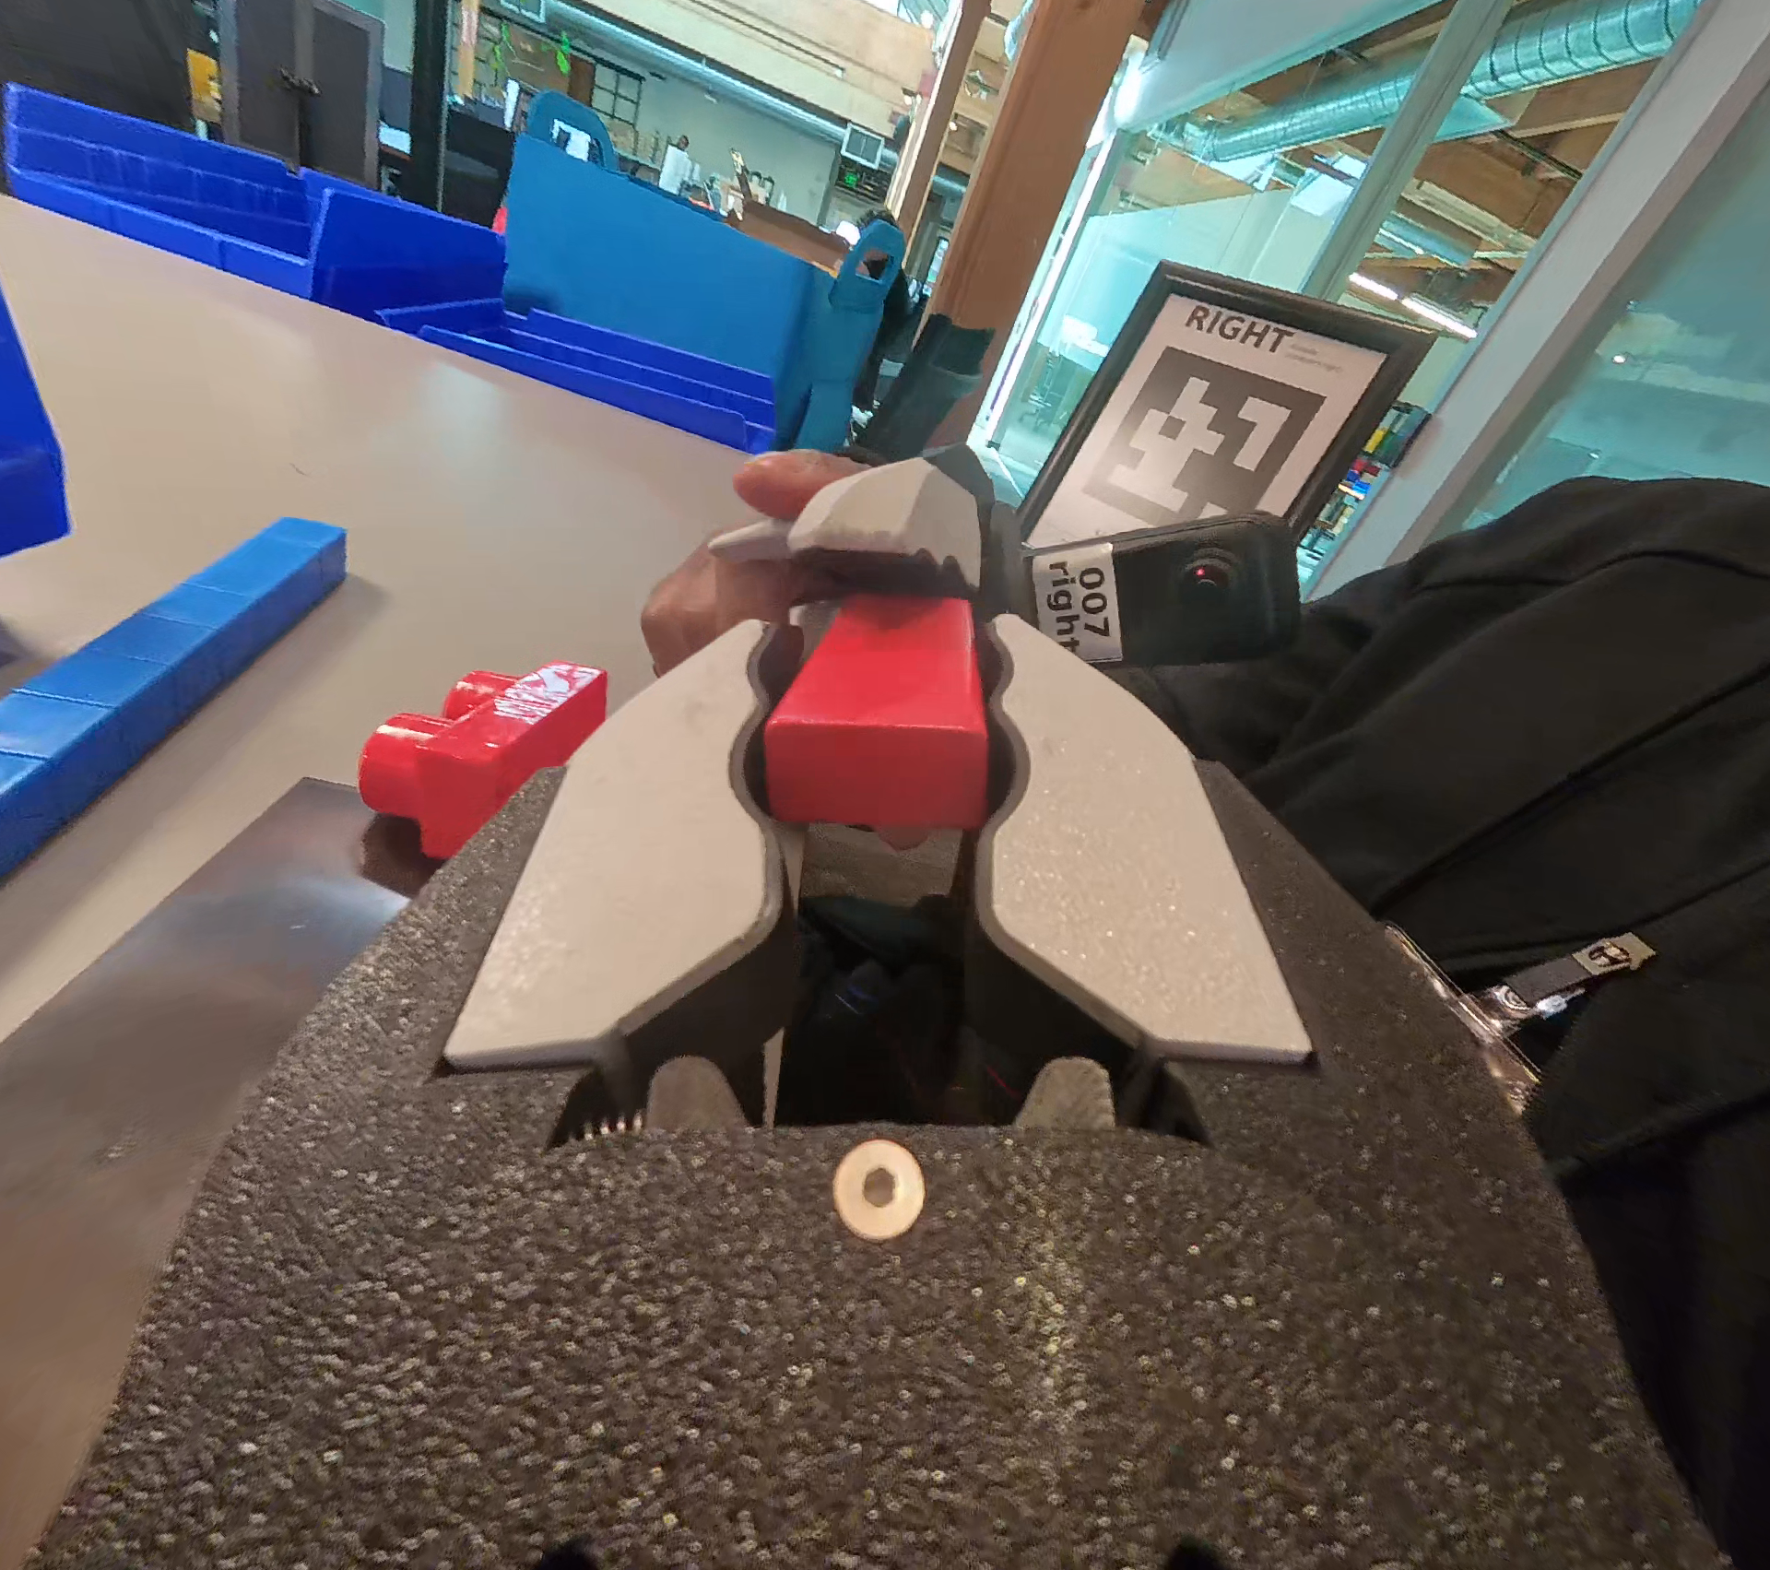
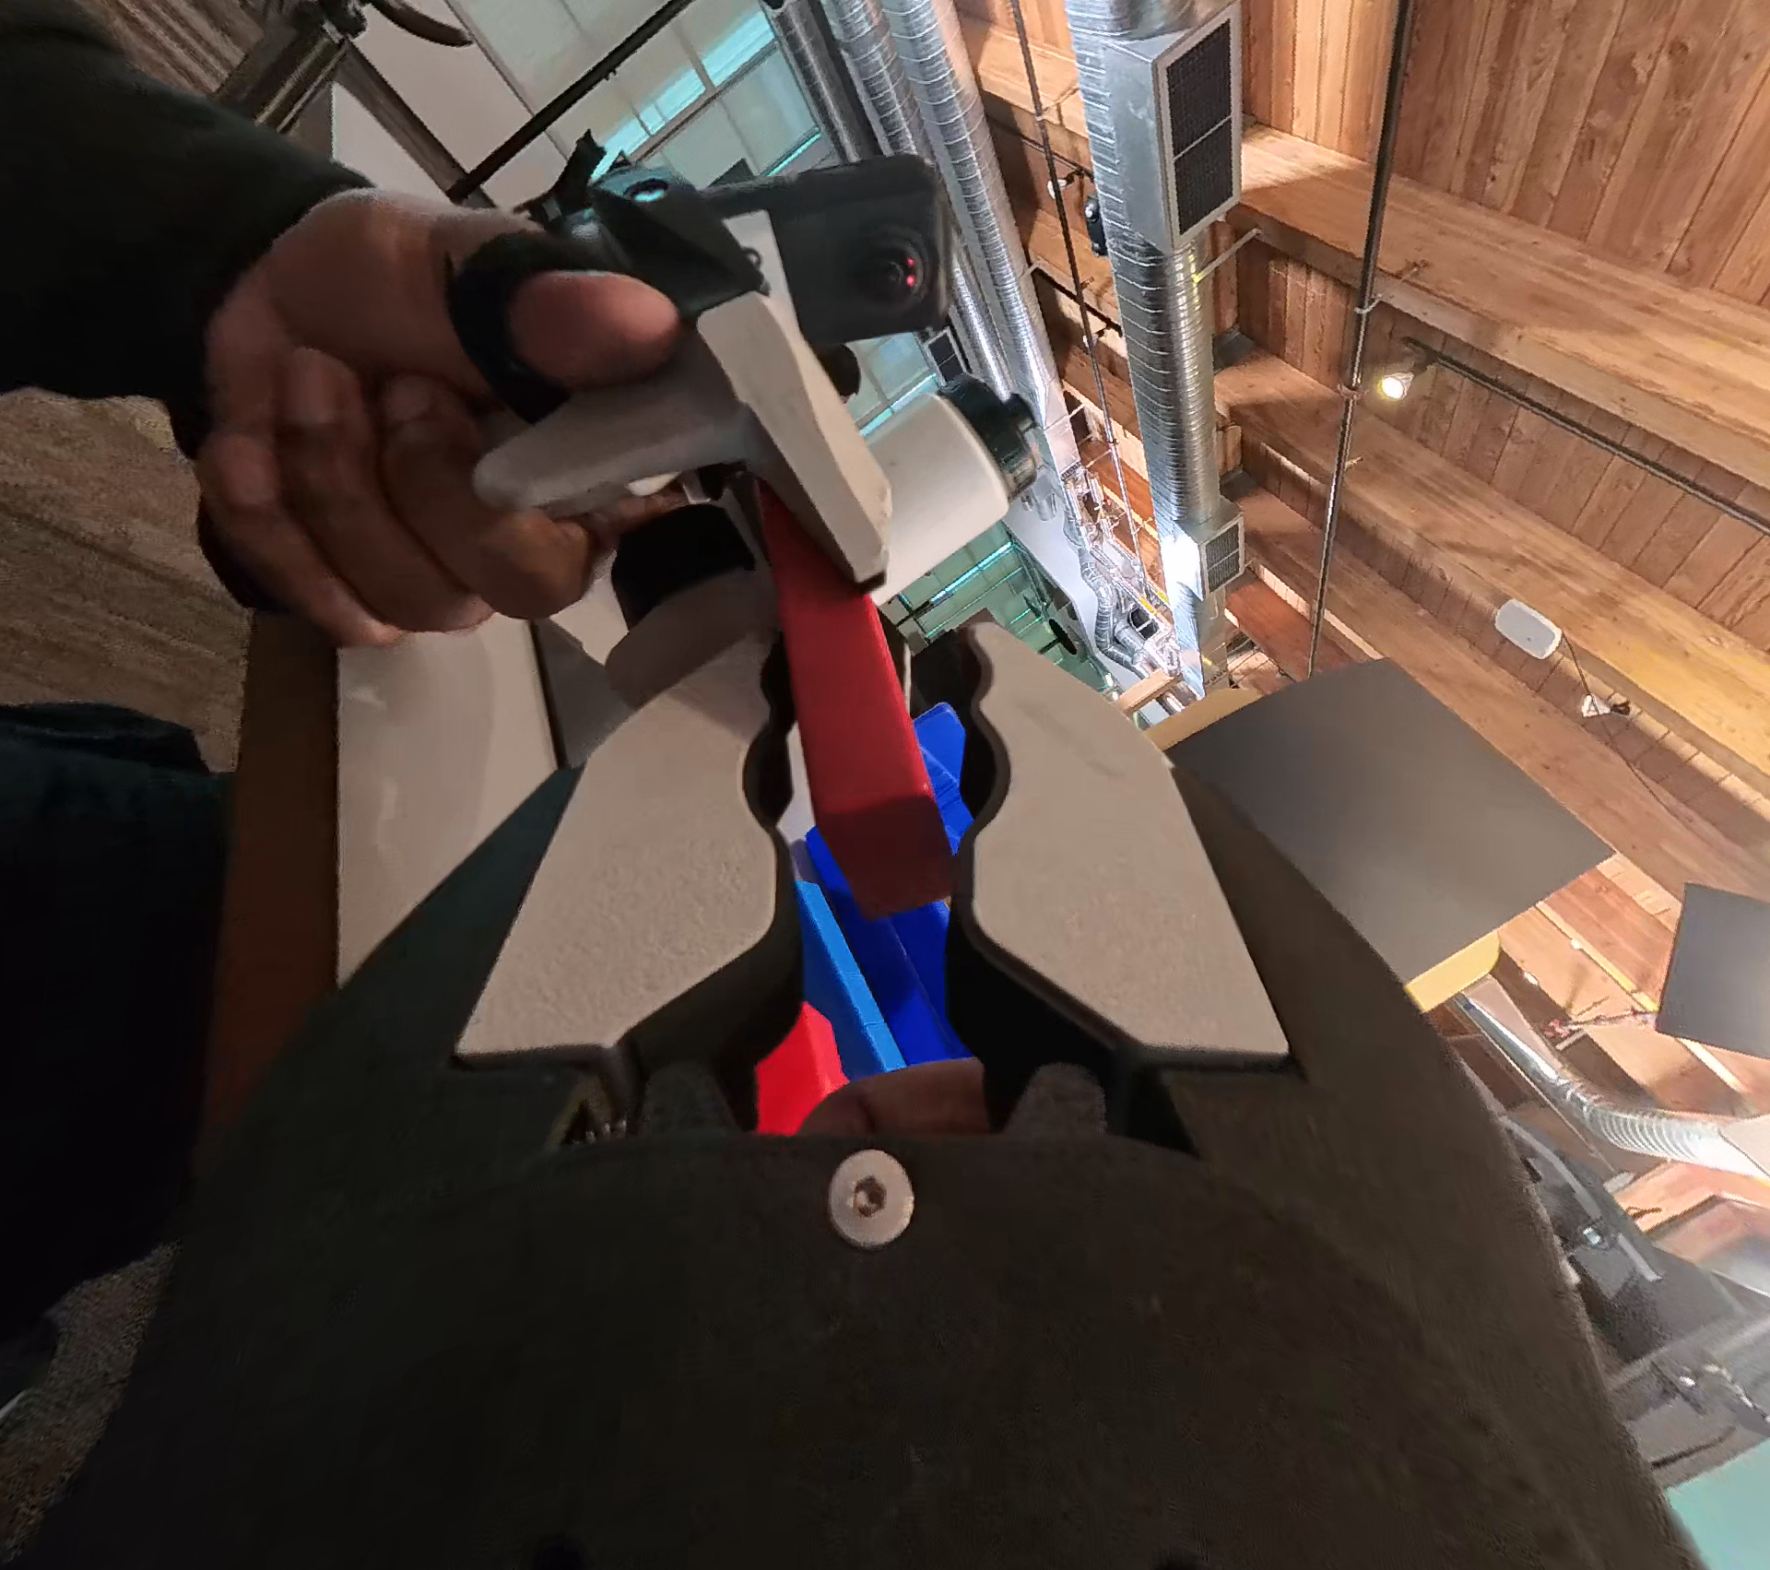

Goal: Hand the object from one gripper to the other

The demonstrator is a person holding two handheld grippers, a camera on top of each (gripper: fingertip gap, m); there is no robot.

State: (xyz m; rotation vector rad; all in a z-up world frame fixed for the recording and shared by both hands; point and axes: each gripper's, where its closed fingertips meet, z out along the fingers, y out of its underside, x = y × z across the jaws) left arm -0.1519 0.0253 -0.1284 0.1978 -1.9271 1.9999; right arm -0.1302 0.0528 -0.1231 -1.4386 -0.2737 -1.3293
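The left gripper (image 1: pixel 876 719) fingers clamp the red block (image 1: pixel 876 734), whose far end sits between the right gripper's (image 2: pixel 867 767) parted fingers; releasing early would drop it.

A red studded block (image 1: pixel 484 743) lies on the beige worktop (image 1: pixel 287 423) beside a long blue bar (image 1: pixel 163 662); blue bins (image 1: pixel 402 260) and a framed marker sign (image 1: pixel 1216 413) stand farther back.

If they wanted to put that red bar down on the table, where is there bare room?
The widest bare patch of table lies between the long blue bar and the blue bins at the far edge. Nearer, a dark panel is bare too. It is tight around the red block, just beside the left gripper holding the red bar.
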